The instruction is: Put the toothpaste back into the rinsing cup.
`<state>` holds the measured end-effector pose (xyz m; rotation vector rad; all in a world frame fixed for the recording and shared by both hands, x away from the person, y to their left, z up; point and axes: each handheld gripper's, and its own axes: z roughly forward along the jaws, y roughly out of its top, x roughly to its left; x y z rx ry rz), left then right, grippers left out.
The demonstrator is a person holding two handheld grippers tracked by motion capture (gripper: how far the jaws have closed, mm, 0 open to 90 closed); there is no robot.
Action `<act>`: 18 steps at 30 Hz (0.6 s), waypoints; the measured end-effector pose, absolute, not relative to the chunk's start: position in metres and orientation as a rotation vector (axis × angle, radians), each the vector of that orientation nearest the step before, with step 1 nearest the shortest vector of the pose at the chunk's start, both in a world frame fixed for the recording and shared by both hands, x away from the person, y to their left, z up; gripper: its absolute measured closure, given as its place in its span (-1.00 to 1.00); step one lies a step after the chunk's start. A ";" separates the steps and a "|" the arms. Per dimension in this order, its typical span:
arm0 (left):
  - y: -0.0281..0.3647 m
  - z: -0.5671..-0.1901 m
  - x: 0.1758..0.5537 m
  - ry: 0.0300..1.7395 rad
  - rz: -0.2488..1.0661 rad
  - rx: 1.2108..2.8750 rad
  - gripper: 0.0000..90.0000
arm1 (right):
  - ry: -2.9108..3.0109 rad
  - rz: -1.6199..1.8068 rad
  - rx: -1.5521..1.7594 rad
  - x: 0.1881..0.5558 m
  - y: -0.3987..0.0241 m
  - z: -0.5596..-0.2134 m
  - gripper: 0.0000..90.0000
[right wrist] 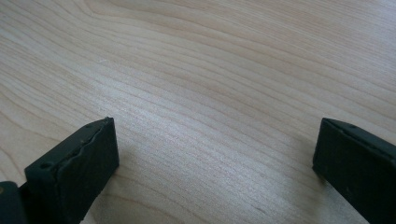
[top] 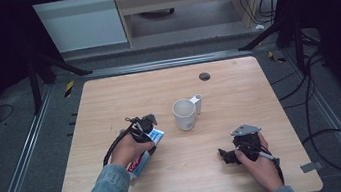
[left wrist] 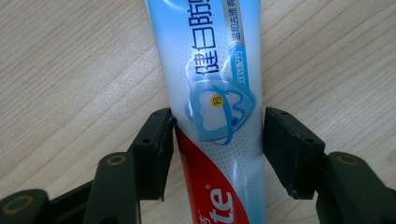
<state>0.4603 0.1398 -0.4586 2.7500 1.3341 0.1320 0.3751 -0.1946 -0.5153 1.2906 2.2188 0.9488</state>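
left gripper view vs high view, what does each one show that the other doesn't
Left gripper view: close up, the tooth picture and printed lettering on the toothpaste tube, and the left claw with its jaws on either side of the tube, both pads at the tube's edges.

High view: the white mug with a small white piece beside it, the right claw held low over bare wood, the person's forearms, and the floor around the table.

Both: the tube lying on the wooden table, with the left claw around it.

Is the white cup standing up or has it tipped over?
Standing up. In the high view the white cup sits on the table with its round open mouth facing up. Whether anything is inside, I cannot tell.
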 end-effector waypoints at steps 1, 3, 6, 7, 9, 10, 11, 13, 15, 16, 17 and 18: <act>0.140 -0.460 0.461 1.336 0.128 2.748 -0.04 | 2.219 0.950 1.290 0.375 -0.195 -0.515 -0.99; 0.140 -0.461 0.461 1.343 0.128 2.741 -0.04 | 2.219 0.950 1.290 0.375 -0.195 -0.515 -0.99; 0.139 -0.461 0.462 1.344 0.131 2.746 -0.03 | 2.219 0.950 1.291 0.375 -0.195 -0.515 -0.99; 0.139 -0.462 0.462 1.345 0.131 2.746 -0.02 | 2.219 0.949 1.290 0.375 -0.195 -0.515 -0.99; 0.140 -0.462 0.462 1.349 0.124 2.741 -0.02 | 2.219 0.950 1.291 0.375 -0.195 -0.515 -0.99; 0.140 -0.463 0.463 1.350 0.123 2.742 -0.01 | 2.219 0.949 1.290 0.375 -0.195 -0.515 -0.99; 0.140 -0.463 0.463 1.350 0.123 2.742 -0.01 | 2.219 0.949 1.290 0.375 -0.195 -0.515 -0.99; 0.139 -0.464 0.462 1.351 0.129 2.745 -0.01 | 2.219 0.950 1.291 0.375 -0.195 -0.515 -0.99; 0.139 -0.465 0.463 1.359 0.129 2.743 -0.01 | 2.219 0.950 1.290 0.375 -0.195 -0.515 -0.99; 0.139 -0.465 0.463 1.361 0.126 2.744 -0.01 | 2.219 0.949 1.290 0.375 -0.195 -0.515 -0.99; 0.139 -0.465 0.464 1.360 0.123 2.746 0.00 | 2.219 0.950 1.290 0.375 -0.195 -0.515 -0.99; 0.139 -0.465 0.464 1.360 0.123 2.746 0.01 | 2.219 0.950 1.290 0.375 -0.195 -0.515 -0.99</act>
